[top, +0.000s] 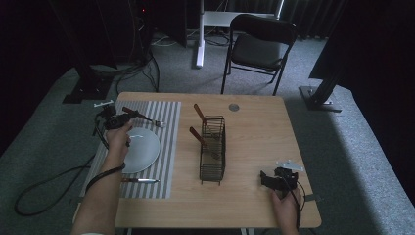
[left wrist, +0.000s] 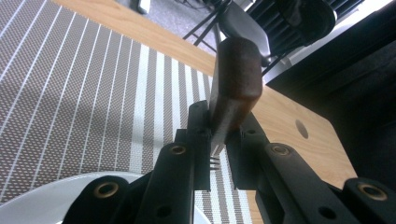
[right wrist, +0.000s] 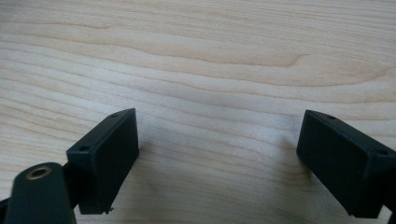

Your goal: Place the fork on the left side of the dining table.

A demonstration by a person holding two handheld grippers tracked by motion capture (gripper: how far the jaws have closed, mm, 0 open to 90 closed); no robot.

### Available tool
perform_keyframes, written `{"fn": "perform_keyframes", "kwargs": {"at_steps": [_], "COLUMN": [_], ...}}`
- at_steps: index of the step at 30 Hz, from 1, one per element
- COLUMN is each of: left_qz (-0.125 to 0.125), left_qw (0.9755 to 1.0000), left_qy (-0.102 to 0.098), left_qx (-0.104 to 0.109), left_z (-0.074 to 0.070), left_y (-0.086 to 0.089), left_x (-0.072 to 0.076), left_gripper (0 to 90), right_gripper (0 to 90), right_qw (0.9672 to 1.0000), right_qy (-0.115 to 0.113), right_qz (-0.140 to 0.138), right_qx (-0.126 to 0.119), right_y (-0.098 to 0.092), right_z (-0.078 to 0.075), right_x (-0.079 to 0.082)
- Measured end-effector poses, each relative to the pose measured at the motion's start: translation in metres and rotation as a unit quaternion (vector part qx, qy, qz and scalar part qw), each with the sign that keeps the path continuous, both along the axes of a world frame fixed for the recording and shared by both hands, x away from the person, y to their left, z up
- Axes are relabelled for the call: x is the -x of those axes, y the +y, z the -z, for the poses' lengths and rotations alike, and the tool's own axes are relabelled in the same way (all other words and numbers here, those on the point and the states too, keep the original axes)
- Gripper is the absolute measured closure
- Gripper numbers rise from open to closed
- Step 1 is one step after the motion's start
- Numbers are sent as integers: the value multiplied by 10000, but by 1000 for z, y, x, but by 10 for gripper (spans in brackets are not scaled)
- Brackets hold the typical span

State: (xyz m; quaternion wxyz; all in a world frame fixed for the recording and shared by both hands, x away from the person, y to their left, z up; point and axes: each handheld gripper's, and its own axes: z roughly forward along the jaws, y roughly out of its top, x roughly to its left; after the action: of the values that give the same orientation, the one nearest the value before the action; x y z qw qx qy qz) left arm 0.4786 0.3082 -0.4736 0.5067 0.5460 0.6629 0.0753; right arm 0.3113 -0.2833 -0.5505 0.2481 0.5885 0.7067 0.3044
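- Wood-handled fork [left wrist: 233,88] sits clamped in our left gripper [left wrist: 215,140], above the striped placemat [top: 164,147] at frame left, beside the grey plate [top: 144,149].
- Our right gripper [right wrist: 217,158], lower right, gapes wide, holding nothing over the wooden table [right wrist: 210,60].

I note both grippers black: left gripper [top: 113,119] with brass-ringed screw holes and black cable; right gripper [top: 278,179] carrying a grey plate.
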Motion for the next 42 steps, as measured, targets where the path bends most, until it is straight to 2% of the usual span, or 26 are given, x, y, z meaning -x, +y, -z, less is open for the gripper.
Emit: {"fn": "perform_keyframes", "kwargs": {"at_steps": [2,6,8,9,10,12,16,19,21,23,25,27,28,29,31,32,34,36,38,40,41,42], "left_qz": [-4,-130,-211,-272,-310,-347,-649,-882,-854,-868,-831,-786,-700,-700,-687,-719,-704,-629,-638,-653,-691,-691], "left_qw": [9999,9997,9997,9996,9994,9990,9952,9930,9930,9936,9942,9941,9948,9948,9934,9928,9903,9895,9889,9877,9863,9863], "left_qy": [68,18,7,36,81,101,350,443,456,501,454,465,436,436,462,437,476,650,829,875,973,973], "left_qx": [105,223,132,40,-162,-267,-648,-651,-681,-531,-506,-578,-604,-604,-791,-857,-1096,-1124,-1054,-1115,-1136,-1136], "left_z": [4,11,14,15,15,17,18,22,27,29,31,32,34,34,35,35,37,40,42,45,47,47], "left_y": [1,3,2,2,1,2,4,8,10,10,9,7,6,6,4,3,1,0,0,0,0,0], "left_x": [-2,-1,-1,-1,-2,-3,-6,-6,-5,-6,-7,-8,-10,-10,-12,-13,-15,-18,-21,-22,-23,-23], "left_gripper": [803,796,790,777,734,727,652,611,606,567,550,535,457,442,432,371,371,363,352,349,349,349], "right_gripper": [125,125,124,124,125,125,125,125,125,125,125,125,125,125,125,125,125,125,125,125,125,125], "right_qw": [10000,10000,10000,10000,10000,10000,10000,10000,10000,10000,10000,10000,10000,10000,10000,10000,10000,10000,10000,10000,10000,10000], "right_qy": [0,0,0,3,0,-1,-1,-1,-1,-1,-1,0,-1,-1,-1,0,-1,-1,0,-1,-1,-1], "right_qz": [1,0,-1,5,1,0,0,-1,0,0,1,0,0,0,0,0,-1,-2,-1,-2,0,0], "right_qx": [0,-1,0,-4,0,1,1,0,0,-1,0,0,-1,-1,0,0,0,1,2,2,-1,-1], "right_y": [0,0,0,0,0,0,0,0,0,0,0,0,0,0,0,0,0,0,0,0,0,0], "right_z": [0,0,0,0,0,0,0,0,0,0,0,0,0,0,0,0,0,0,0,0,0,0], "right_x": [0,0,0,0,0,0,0,0,0,0,0,0,0,0,0,0,0,0,0,0,0,0]}}
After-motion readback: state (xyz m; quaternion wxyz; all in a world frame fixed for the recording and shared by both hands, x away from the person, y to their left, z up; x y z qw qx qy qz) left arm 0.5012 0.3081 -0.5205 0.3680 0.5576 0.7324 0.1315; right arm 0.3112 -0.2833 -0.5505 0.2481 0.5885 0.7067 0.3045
